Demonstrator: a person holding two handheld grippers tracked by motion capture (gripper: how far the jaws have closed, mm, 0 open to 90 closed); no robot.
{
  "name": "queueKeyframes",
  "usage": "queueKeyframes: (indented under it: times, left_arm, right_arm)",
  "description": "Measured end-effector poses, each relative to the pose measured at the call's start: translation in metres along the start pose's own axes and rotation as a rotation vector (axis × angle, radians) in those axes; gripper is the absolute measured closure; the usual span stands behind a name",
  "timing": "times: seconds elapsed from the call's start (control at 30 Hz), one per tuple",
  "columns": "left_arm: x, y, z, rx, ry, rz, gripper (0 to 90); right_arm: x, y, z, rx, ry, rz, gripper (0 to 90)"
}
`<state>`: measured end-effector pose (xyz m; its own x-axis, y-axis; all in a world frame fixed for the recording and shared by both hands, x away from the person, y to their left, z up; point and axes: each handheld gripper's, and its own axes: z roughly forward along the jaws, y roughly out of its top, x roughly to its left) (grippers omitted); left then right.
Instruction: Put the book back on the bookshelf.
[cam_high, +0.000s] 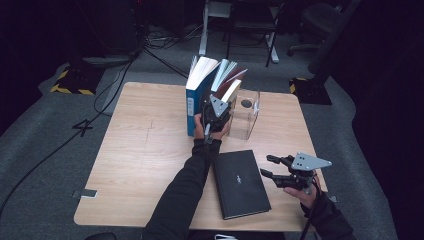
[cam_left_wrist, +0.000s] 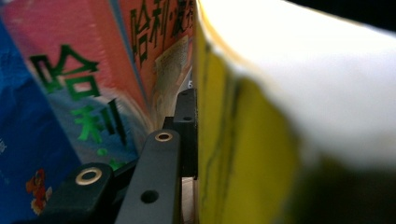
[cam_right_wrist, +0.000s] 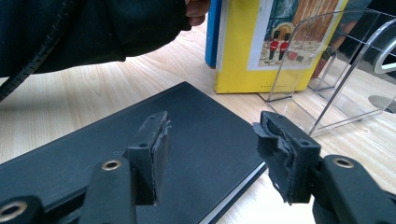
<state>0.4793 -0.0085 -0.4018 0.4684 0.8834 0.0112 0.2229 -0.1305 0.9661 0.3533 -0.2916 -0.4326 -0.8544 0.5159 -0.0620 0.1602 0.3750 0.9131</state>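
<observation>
A wooden table holds a row of upright books at 12 o'clock, leaning against a clear stand. The left gripper is clenched on a yellow book, standing it into the row beside a blue book. At 5 o'clock a black book lies flat; the right gripper hovers beside it, jaws released and empty. Judgement: keep the yellow book upright and flush with its neighbours before letting go.
</observation>
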Motion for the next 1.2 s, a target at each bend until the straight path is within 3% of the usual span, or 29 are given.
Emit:
queueKeyframes:
  times: [0.23, 0.53, 0.77, 0.9, 1.2]
  left_arm:
    - [0.001, 0.003, -0.009, 0.006, -0.027, 0.023, 72.5]
    - [0.001, 0.020, -0.022, 0.020, -0.045, 0.072, 69.4]
    - [-0.001, 0.031, -0.019, 0.087, -0.046, 0.081, 66.6]
    - [-0.003, 0.036, -0.017, 0.126, -0.027, 0.105, 73.9]
    - [-0.005, 0.034, -0.010, 0.068, 0.003, 0.103, 75.0]
  right_arm:
    - [0.000, 0.000, 0.000, 0.010, -0.005, -0.003, 44.4]
    - [0.001, 0.000, 0.002, 0.020, 0.008, -0.004, 44.0]
    - [0.002, 0.000, 0.004, 0.037, 0.020, -0.005, 43.7]
    - [0.002, -0.001, 0.005, 0.050, 0.027, -0.004, 43.5]
    - [0.002, -0.001, 0.005, 0.051, 0.031, -0.005, 43.5]
